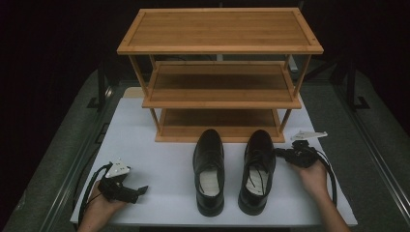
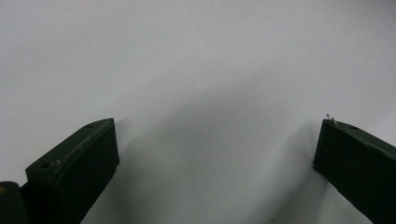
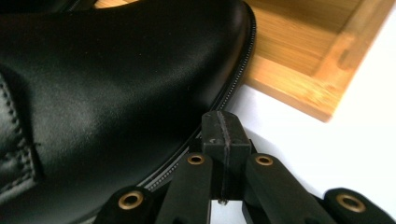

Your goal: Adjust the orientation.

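Two glossy black leather shoes [image 1: 232, 171] on white desk [image 1: 159, 159]. My right tongs [image 3: 223, 133] pressed together against right shoe's [image 3: 107, 93] welt: could shove it askew toward bamboo rack [image 1: 220, 92]. Left tongs [image 2: 215, 158] spread, idle.

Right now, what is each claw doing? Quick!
Left claw: open, holding nothing, over the white table.
Right claw: shut, holding nothing, right beside the right black shoe.

My grippers are black: left gripper [image 1: 140, 190] wears a grey plate [image 1: 117, 169] and looped cable [image 1: 87, 191]; right gripper [image 3: 223, 122] shows brass rivets [image 3: 195, 159].
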`<state>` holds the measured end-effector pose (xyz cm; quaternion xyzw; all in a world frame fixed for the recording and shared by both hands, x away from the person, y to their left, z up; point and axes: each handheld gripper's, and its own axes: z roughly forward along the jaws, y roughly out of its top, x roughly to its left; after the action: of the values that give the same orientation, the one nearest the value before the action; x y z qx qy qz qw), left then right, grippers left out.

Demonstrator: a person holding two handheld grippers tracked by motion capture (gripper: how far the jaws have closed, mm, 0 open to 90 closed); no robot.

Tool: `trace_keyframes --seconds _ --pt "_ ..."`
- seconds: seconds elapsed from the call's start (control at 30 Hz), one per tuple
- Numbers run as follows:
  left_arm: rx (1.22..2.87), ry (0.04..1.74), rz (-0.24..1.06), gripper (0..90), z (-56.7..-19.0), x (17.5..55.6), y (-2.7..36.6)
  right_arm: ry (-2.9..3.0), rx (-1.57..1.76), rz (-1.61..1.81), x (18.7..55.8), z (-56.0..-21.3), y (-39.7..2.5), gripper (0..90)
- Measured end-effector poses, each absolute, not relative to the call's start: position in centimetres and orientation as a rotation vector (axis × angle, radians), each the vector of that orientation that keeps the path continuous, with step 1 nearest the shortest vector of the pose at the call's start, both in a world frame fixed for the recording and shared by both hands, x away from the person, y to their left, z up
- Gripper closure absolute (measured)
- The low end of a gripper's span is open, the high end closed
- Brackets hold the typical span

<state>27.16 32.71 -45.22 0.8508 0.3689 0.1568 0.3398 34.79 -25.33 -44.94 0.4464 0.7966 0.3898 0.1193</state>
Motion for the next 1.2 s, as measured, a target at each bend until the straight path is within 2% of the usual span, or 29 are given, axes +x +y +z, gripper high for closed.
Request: trace_keyframes --seconds 0.43,0.7,0.93,1.2 --pt "2.213 0.959 0.41 0.0 -45.2 27.1 32.7 2.356 1.254 1.143 35.6 -44.5 -23.1 90.0" --pt "2.217 0.958 0.41 0.0 -45.2 27.1 32.7 2.388 1.164 1.186 31.3 -43.6 -23.9 90.0" --pt "2.217 0.958 0.409 0.0 -45.2 27.1 32.7 2.431 1.147 1.218 27.9 -44.3 -24.1 90.0" --pt "2.217 0.958 0.409 0.0 -45.2 27.1 32.7 2.473 1.147 1.218 27.5 -44.9 -23.4 90.0"
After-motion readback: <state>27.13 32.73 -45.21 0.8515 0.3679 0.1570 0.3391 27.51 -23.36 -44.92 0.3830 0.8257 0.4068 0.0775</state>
